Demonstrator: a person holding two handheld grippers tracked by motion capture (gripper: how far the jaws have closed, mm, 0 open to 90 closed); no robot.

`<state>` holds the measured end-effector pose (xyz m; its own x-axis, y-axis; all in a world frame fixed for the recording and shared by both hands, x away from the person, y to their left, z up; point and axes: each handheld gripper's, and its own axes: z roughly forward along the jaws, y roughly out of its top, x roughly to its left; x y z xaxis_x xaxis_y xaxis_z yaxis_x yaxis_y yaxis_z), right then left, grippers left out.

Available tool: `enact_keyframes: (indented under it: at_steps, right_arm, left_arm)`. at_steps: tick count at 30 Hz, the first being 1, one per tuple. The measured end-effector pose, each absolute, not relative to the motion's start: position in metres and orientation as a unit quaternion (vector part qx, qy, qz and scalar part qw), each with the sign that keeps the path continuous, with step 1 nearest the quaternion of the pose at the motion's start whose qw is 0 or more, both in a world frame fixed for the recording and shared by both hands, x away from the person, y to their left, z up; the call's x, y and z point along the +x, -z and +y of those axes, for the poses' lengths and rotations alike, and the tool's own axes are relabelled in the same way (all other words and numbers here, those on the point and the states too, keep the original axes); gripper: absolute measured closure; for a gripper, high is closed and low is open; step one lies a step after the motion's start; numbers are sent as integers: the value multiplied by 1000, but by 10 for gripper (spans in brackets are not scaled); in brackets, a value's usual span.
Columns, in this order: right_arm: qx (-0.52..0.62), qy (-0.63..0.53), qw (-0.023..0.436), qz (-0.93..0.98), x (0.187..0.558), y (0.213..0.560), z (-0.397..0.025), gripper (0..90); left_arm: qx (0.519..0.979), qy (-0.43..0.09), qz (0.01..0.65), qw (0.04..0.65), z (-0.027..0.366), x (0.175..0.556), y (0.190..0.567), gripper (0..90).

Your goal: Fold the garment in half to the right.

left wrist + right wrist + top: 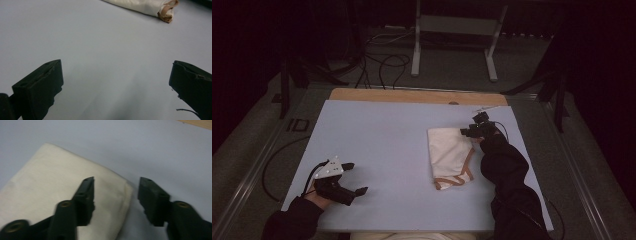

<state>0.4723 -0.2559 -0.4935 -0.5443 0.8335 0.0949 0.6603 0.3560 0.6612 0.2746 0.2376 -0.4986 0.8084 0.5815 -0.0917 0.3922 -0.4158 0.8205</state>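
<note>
Bare table (377,145) runs from 9 o'clock to 12 o'clock of the folded cloth (449,155), open to the left gripper (354,177). At the cloth's 1 o'clock corner, the right gripper (472,131) and its sleeve (504,170) block the 3 o'clock side.
</note>
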Motion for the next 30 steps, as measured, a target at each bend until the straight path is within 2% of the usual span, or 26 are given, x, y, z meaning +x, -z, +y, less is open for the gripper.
enact_keyframes:
  at_steps: [5,9,10,11,15,30]
  right_arm:
    - [444,-347,111,819,469,488,-249,299]
    - [436,-359,91,820,468,483,-243,224]
    - [427,-365,77,824,468,482,-242,152]
    - [424,-368,68,825,468,481,-240,136]
    - [409,-370,69,831,465,477,-234,101]
    - [385,-380,82,837,440,466,-233,100]
  left_arm:
    - [835,-104,292,455,238,275,499,2]
    - [835,-104,292,455,238,275,498,2]
    - [835,-105,292,455,238,275,498,2]
    - [835,-105,292,455,238,275,498,2]
    - [835,-104,293,454,239,275,499,2]
    - [837,-103,291,452,237,275,498,2]
